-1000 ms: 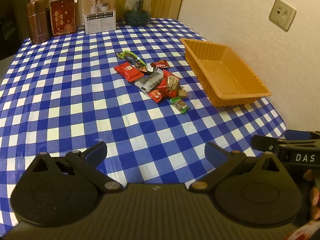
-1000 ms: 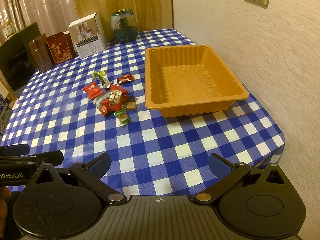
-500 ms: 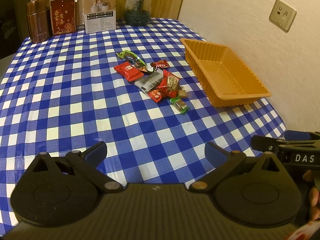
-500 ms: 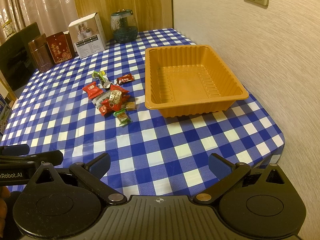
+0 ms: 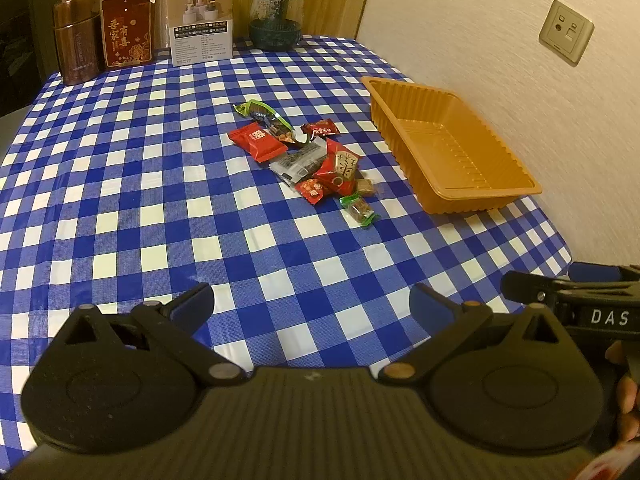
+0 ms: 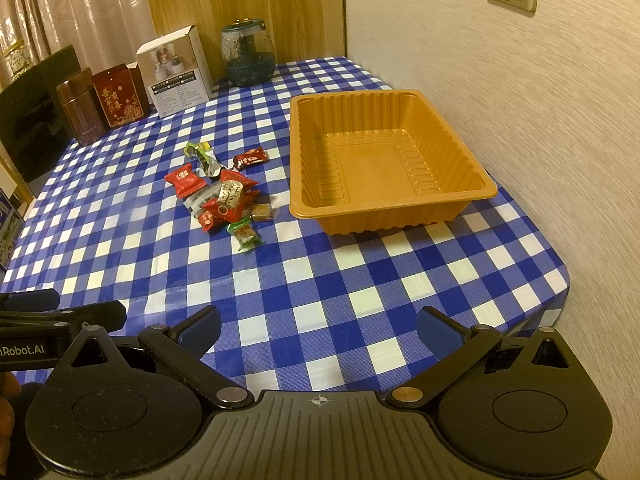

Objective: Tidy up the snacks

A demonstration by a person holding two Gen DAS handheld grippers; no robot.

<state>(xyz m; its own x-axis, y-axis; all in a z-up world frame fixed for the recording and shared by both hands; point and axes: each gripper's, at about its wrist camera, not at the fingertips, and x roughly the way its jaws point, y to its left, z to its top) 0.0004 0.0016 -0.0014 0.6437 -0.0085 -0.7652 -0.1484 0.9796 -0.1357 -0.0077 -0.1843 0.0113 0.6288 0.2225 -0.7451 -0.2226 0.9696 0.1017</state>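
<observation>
I hold my left gripper (image 5: 311,304) above the near edge of the table (image 5: 120,184), its two blue-tipped fingers spread wide with nothing between them. My right gripper (image 6: 318,330) hangs over the near right corner, spread just as wide and holding nothing. Each shows at the margin of the other's view, side by side and apart.

The snacks (image 5: 310,160) lie in a loose heap on the blue-and-white checked cloth near the middle of the table, none of them in the tray. A red packet (image 6: 185,178) sits at the left of the heap, a green-edged wrapper (image 5: 262,114) at its far side, a small dark red candy (image 6: 249,158) toward the tray, and a green-ended sweet (image 6: 245,234) nearest to me, just apart from the others. A small brown cube (image 5: 365,187) lies beside the large red packet with gold print (image 6: 231,195).

The orange tray (image 6: 394,210) stands near the right edge of the table, close to the wall, with nothing in it.

Along the far edge stand a brown canister (image 5: 77,38), a red box (image 5: 128,30), a white carton (image 5: 201,18) and a glass jar (image 5: 276,16).
</observation>
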